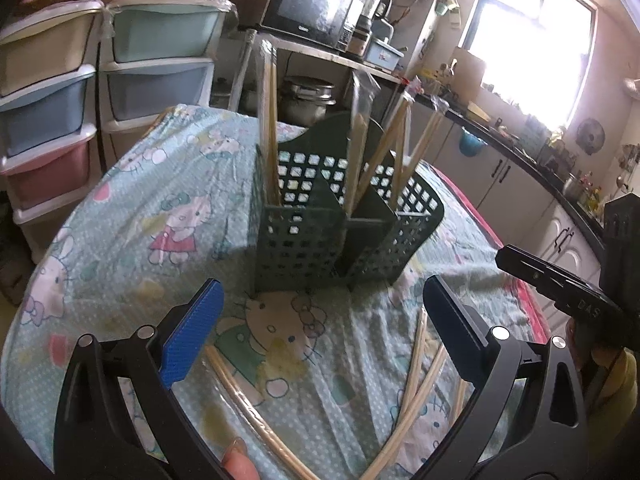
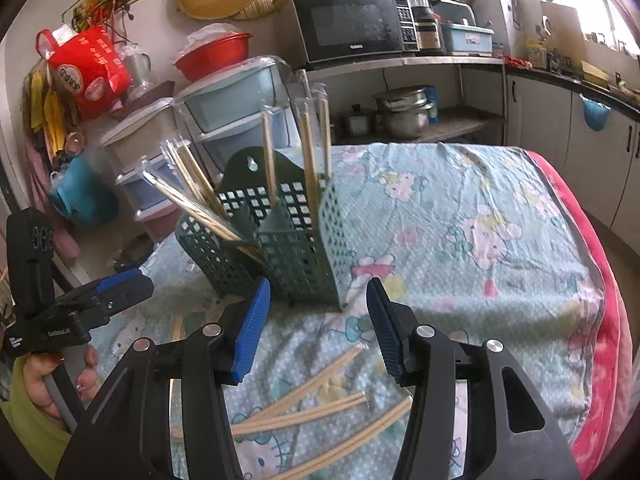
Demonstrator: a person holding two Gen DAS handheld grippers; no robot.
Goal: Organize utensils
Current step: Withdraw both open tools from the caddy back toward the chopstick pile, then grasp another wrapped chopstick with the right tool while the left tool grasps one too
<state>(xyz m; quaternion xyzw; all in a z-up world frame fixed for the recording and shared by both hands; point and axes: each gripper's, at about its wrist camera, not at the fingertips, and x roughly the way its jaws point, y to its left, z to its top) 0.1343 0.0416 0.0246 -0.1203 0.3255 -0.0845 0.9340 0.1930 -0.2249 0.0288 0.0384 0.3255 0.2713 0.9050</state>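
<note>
We are between picks: both the left gripper (image 1: 320, 328) and the right gripper (image 2: 318, 328) hang spread and empty over the loose wrapped chopsticks (image 2: 316, 400) lying near us on the tablecloth (image 2: 480, 240). The green holder (image 1: 320, 232), mid-table, already carries several pairs upright. Next we judge one gripper must drop onto a pair; the table's edges stay well apart.

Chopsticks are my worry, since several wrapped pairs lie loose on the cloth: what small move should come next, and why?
Probably lower the right gripper onto the nearest loose wrapped chopsticks and close on them. Both grippers, the left gripper too, are open and hold nothing, several pairs already stand in the green utensil holder, and these lie just below the right fingers.
</note>
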